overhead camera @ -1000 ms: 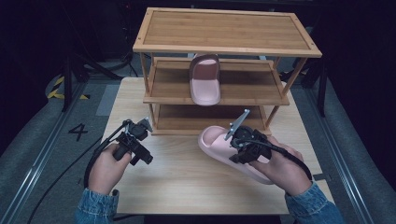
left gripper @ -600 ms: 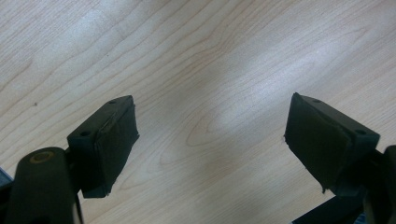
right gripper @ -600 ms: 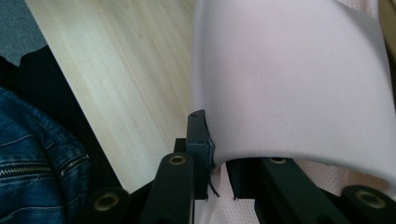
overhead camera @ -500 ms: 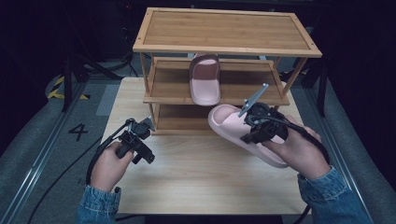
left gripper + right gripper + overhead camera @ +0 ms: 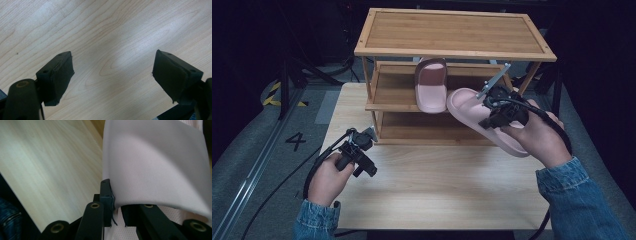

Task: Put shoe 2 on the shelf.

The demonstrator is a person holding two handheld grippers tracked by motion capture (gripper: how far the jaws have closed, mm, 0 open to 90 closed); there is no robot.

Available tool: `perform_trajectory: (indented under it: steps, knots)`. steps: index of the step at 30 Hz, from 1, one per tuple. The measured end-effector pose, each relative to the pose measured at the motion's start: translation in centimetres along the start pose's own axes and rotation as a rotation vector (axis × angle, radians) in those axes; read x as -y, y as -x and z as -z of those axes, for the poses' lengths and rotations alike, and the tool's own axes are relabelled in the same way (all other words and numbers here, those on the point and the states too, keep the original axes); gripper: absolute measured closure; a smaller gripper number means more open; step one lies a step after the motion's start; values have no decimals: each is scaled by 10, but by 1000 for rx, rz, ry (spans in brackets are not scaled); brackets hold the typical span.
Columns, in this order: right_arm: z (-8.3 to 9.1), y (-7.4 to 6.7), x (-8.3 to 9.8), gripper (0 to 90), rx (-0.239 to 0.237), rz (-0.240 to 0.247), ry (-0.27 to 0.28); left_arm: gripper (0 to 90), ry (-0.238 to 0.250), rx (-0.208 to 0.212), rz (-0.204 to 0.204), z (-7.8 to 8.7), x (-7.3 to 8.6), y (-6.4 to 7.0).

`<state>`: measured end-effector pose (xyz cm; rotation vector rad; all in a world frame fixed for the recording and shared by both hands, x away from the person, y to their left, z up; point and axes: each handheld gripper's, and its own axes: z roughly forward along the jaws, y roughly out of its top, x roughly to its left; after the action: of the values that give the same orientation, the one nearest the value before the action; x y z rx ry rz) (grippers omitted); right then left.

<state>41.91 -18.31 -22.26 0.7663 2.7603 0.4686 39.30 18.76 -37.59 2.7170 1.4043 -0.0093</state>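
A pink slipper (image 5: 482,116) hangs in the air at the right front of the bamboo shoe rack (image 5: 452,33), toe toward the middle shelf. My right gripper (image 5: 501,111) is shut on its strap; in the right gripper view the strap (image 5: 155,165) is pinched between the black jaws of that gripper (image 5: 117,205). A second pink slipper (image 5: 431,85) lies on the rack's middle shelf. My left gripper (image 5: 368,135) rests low over the table at the left, open, with bare wood between its pads (image 5: 60,75).
The light wooden table (image 5: 437,185) carries the rack at its back. The rack's bottom shelf (image 5: 432,131) is bare. Black cables trail off the table's left edge onto a grey floor mat marked with a 4 (image 5: 295,141).
My right gripper has lifted the pink slipper off the table and carried it up and back toward the rack's middle shelf. The left gripper has stayed put.
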Motion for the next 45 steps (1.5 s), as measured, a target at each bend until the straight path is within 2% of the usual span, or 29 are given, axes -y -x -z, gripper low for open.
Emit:
perform_trajectory:
  steps: [8, 15, 18, 20, 26, 32, 34, 35, 37, 42, 45]
  knots:
    - [-10, 16, -15, 806, 46, 21, 6, 175, -4, -6, 1, -1, 1, -1]
    - [-17, 26, -20, 803, 86, 24, 8, 175, -7, -5, 2, -1, 1, -1]
    - [-18, 29, -21, 805, 140, 22, 27, 174, -10, -23, 4, -2, 0, -1]
    - [-19, 33, -22, 804, 157, 16, 35, 175, -13, -11, 3, -3, 0, 0]
    - [-24, 40, -24, 803, 154, 3, 43, 176, -14, -14, -6, -3, -1, 1]
    - [-28, 46, -27, 797, 173, -3, 51, 175, -17, -10, -7, -4, -1, 1]
    - [-29, 46, -28, 790, 185, 19, 55, 176, -16, -10, -9, -4, -1, 1]
    - [-30, 47, -29, 782, 186, 42, 66, 176, -17, -12, -10, -4, -1, 1]
    - [-32, 47, -29, 737, 195, 51, 75, 176, -13, -11, -12, -4, -2, 1]
    - [-34, 47, -27, 592, 240, 26, 88, 175, -16, -13, -13, -4, -3, 2]
    - [-30, 46, -24, 550, 240, 15, 100, 175, -17, -10, -21, -5, -6, 2]
